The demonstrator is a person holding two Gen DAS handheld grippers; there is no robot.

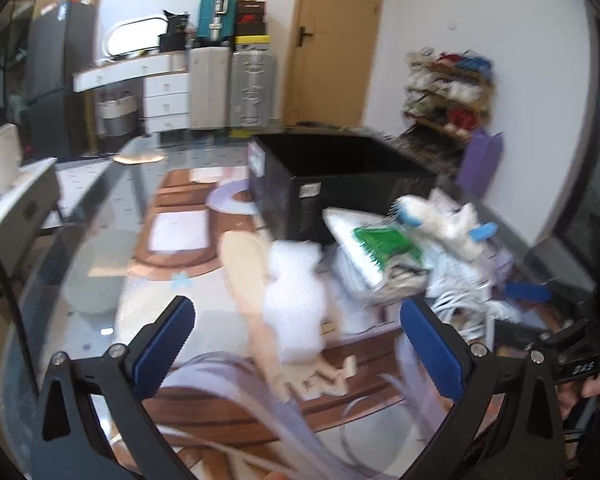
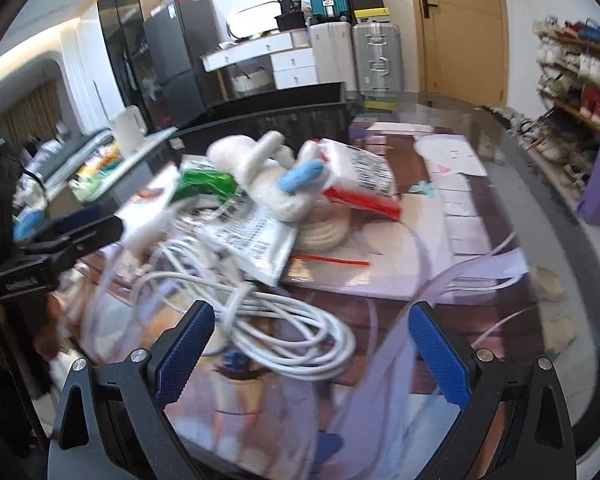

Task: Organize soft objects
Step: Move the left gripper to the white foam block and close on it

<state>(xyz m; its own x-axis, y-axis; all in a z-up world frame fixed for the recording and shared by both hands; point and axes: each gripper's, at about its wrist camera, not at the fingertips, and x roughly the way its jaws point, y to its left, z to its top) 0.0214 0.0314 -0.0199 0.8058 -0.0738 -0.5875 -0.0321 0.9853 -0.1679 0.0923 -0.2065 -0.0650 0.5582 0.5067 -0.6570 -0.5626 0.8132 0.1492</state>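
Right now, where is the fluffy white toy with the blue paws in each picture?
Left wrist view: the fluffy white toy lies right of centre, on top of the pile, just right of the green packet and in front of the black box.
Right wrist view: the toy sits above centre, on the pile, behind the white cable.
Shared landmark: the green packet beside it.

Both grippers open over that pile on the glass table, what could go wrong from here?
1. The white cable lies in loose loops right before the right gripper; a finger may snag a loop and drag the pile.
2. The plush toy rests on top of the packets, so lifting it could pull them along.
3. The white foam piece before the left gripper looks light and may slide on the glass table.
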